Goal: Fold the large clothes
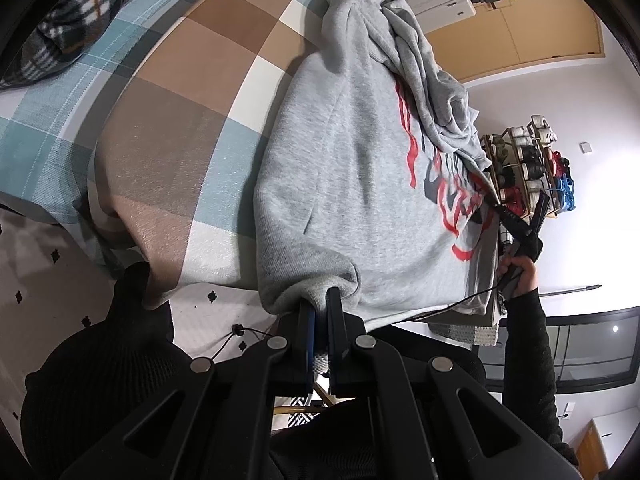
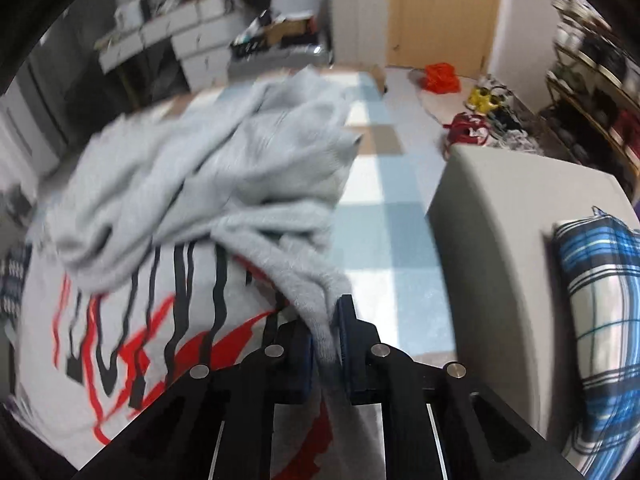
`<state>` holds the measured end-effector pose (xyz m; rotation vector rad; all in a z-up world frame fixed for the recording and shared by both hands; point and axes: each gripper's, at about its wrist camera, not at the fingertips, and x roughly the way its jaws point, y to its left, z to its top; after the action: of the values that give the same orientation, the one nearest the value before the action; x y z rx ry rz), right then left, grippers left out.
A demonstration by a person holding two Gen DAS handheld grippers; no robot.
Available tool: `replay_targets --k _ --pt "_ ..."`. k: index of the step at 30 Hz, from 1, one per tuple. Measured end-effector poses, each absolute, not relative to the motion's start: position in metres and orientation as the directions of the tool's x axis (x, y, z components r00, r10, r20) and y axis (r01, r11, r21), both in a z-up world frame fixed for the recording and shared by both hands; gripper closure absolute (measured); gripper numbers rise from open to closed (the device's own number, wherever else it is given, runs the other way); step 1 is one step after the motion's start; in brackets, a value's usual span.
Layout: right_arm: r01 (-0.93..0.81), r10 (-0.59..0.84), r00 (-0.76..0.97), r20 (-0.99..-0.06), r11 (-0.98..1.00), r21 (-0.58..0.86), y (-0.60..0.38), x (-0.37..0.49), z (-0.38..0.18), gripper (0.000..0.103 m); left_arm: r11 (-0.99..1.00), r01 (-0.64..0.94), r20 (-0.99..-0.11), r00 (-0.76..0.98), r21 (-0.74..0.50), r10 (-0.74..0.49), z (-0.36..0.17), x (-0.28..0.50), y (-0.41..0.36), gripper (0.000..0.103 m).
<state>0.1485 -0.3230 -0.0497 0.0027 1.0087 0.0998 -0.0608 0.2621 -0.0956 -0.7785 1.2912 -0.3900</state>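
Note:
A large grey sweatshirt [image 1: 352, 168] with a red and dark print lies spread on the checked bed cover [image 1: 180, 80]. Its upper part is bunched in loose folds [image 2: 180, 184]. My left gripper [image 1: 322, 300] is shut on a thick corner of the hem at the near edge of the bed. My right gripper [image 2: 332, 312] is shut on a narrow strip of the grey sleeve [image 2: 304, 264], which runs from the bunched folds down between its pads. In the left wrist view the right gripper [image 1: 520, 216] sits at the sweatshirt's far side, held by a hand in a dark sleeve.
A dark plaid pillow [image 1: 80, 12] lies at the head of the bed. A grey padded block [image 2: 500, 240] and a blue plaid cushion [image 2: 600, 300] stand to the right. A shoe rack [image 1: 528, 168] lines the wall. Loose items and a red bag [image 2: 440, 76] lie on the floor.

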Motion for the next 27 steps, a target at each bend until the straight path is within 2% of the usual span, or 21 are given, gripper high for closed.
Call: replay_targets --k 4,7,10,12,13,14,15,17,18,27 --pt "-0.044 0.155 0.520 -0.840 0.987 0.155 -0.335 0.159 -0.052 0.092 0.698 -0.164 -0.713 0.254 -0.697 -0.653 -0.096 -0.060 0.262 0.103" --pt "0.029 0.210 0.420 -0.883 0.969 0.244 -0.347 0.172 -0.075 0.091 0.696 -0.172 -0.714 0.255 -0.697 -0.652 -0.096 -0.060 0.263 0.103" --pt "-0.014 0.208 0.414 -0.886 0.975 0.222 -0.346 0.168 -0.074 0.089 0.699 -0.174 -0.717 0.255 -0.694 -0.649 -0.096 -0.059 0.263 0.103" --pt "-0.020 0.176 0.397 -0.901 0.983 0.183 -0.344 0.163 -0.073 0.078 0.703 -0.172 -0.721 0.255 -0.690 -0.645 -0.095 -0.059 0.263 0.103" --pt "-0.026 0.163 0.400 -0.902 0.986 0.167 -0.343 0.157 -0.070 0.076 0.704 -0.171 -0.721 0.256 -0.689 -0.644 -0.095 -0.060 0.263 0.103" --pt "-0.033 0.136 0.407 -0.903 0.990 0.134 -0.343 0.150 -0.065 0.068 0.704 -0.171 -0.721 0.258 -0.689 -0.643 -0.094 -0.061 0.264 0.103" --pt "-0.041 0.115 0.415 -0.903 0.993 0.107 -0.343 0.143 -0.062 0.046 0.702 -0.172 -0.719 0.260 -0.691 -0.645 -0.094 -0.061 0.264 0.103" --pt "-0.068 0.099 0.458 -0.883 0.995 0.076 -0.343 0.125 -0.050 0.018 0.700 -0.169 -0.717 0.257 -0.694 -0.648 -0.094 -0.062 0.264 0.103" --pt "-0.087 0.098 0.490 -0.866 0.994 0.064 -0.344 0.113 -0.042 0.014 0.699 -0.168 -0.716 0.252 -0.695 -0.651 -0.094 -0.061 0.264 0.103" --pt "-0.162 0.222 0.563 -0.796 0.974 0.157 -0.335 0.031 0.001 0.012 0.656 -0.194 -0.684 0.214 -0.729 -0.697 -0.101 -0.054 0.260 0.102"
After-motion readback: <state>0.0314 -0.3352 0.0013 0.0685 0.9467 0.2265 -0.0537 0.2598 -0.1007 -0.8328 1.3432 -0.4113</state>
